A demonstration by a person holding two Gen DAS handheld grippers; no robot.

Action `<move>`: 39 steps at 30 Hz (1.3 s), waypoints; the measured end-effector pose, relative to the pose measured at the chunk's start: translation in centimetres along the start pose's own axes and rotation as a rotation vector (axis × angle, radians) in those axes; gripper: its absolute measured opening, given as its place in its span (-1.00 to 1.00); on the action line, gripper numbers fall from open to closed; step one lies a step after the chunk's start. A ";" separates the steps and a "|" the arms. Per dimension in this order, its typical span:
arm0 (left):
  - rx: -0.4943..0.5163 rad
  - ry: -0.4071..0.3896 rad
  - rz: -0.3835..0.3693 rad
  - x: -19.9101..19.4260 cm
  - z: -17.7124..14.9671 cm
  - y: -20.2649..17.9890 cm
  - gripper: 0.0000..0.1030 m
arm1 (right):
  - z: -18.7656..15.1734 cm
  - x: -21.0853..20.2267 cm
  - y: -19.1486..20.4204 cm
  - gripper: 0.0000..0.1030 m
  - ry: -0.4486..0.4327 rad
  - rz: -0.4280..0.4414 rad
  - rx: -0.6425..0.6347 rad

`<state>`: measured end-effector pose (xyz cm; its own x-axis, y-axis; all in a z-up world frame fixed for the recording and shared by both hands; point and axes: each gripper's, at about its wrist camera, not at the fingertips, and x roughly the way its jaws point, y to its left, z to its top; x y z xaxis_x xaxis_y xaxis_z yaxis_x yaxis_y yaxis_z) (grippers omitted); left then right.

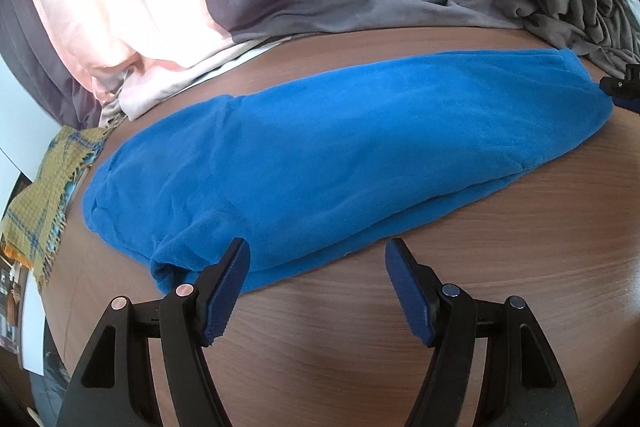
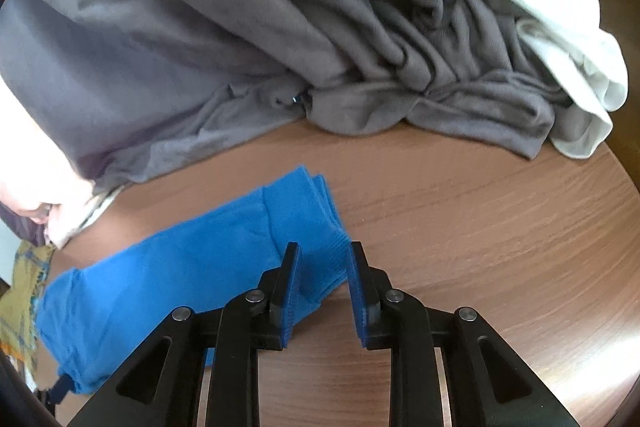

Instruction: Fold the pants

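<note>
Grey garments (image 2: pixel 248 27) and a white cloth (image 2: pixel 560 27) are heaped across the upper frame; the blue fleece pants (image 1: pixel 320 155) are laid folded lengthwise on the counter (image 1: pixel 480 267). The left claw (image 1: pixel 316 259) is held open, empty; the right claw (image 2: pixel 323 259) is parted around the ribbed cuff (image 2: pixel 320 267), not pinched.

You're getting bright daylight from the left, blowing out the pink cloth (image 1: pixel 100 7); fisheye bends the edges, corners go dark.
</note>
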<state>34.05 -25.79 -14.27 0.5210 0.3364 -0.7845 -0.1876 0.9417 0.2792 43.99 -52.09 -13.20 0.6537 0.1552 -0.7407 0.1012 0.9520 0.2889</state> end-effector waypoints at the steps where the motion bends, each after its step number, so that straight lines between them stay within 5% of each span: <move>1: 0.000 -0.006 0.002 -0.1 0.0 -0.1 0.35 | 0.0 0.2 -0.1 -0.52 0.009 -0.001 0.006; 5: 0.007 -0.010 -0.004 -0.3 -0.1 -0.4 0.35 | 0.2 0.5 -0.3 -0.51 0.017 -0.003 0.026; 8: 0.020 -0.010 -0.005 -0.3 0.0 -0.7 0.35 | 0.2 0.5 -0.8 -0.24 0.020 -0.017 0.053; 11: 0.026 -0.008 -0.011 -0.3 0.0 -0.8 0.35 | 0.0 0.6 -1.2 -0.25 0.029 0.025 0.075; 18: 0.029 -0.002 -0.012 -0.2 0.0 -0.9 0.35 | 0.4 0.6 -0.8 -0.88 -0.002 0.003 0.010; 27: 0.024 0.015 -0.013 0.2 -0.2 -0.6 0.35 | 1.3 0.1 -0.5 -0.88 -0.094 -0.087 -0.074; 33: 0.040 -0.007 -0.010 0.0 -0.1 -0.9 0.35 | 1.5 1.0 -0.5 -0.87 -0.080 -0.103 -0.091; 36: 0.089 -0.056 -0.045 -0.6 0.7 -1.4 0.35 | 1.5 0.8 -1.2 -0.67 -0.074 -0.075 -0.044; 38: 0.140 -0.111 -0.083 -1.1 1.8 -1.6 0.35 | 1.5 0.2 -1.7 -0.20 -0.083 -0.054 -0.001; 39: 0.171 -0.137 -0.112 -1.4 2.5 -1.7 0.35 | 1.4 -0.4 -2.0 -0.19 -0.100 -0.041 0.026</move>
<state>35.73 -27.86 -12.29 0.6412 0.2160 -0.7364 0.0149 0.9559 0.2934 44.60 -54.47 -12.64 0.7203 0.0875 -0.6881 0.1484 0.9496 0.2761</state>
